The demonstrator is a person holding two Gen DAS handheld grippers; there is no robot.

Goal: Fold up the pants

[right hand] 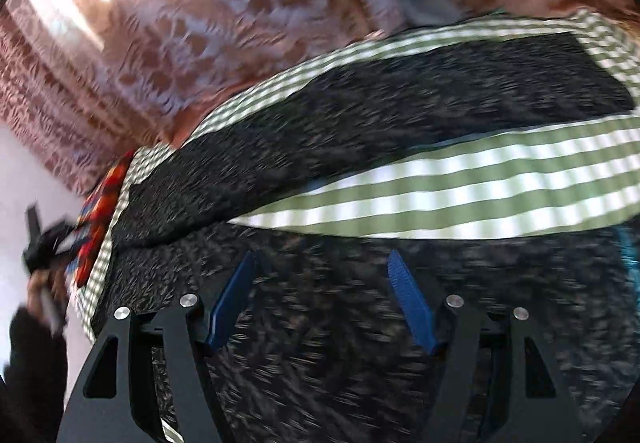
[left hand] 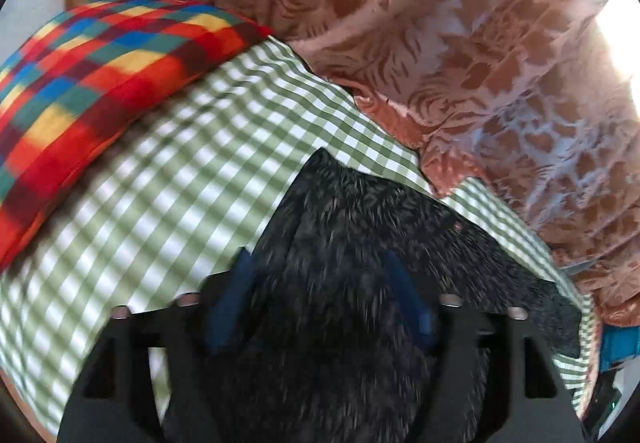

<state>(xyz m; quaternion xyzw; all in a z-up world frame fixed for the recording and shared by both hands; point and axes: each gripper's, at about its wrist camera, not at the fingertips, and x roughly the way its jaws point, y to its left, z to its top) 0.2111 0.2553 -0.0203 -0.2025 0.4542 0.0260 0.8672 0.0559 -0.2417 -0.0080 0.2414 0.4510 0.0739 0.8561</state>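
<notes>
Both tongs, left (left hand: 320,263) and right (right hand: 322,263), agape.

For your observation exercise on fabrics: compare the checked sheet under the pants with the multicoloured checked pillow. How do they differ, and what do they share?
The sheet has small green and white checks; the pillow has larger checks in red, orange, yellow, blue and teal. The sheet lies spread out flat under the dark pants; the pillow is plump and bulges above it, beside the pants without touching them. Both carry a check pattern.

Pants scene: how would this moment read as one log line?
left gripper open | right gripper open | dark pants on checked sheet
</notes>
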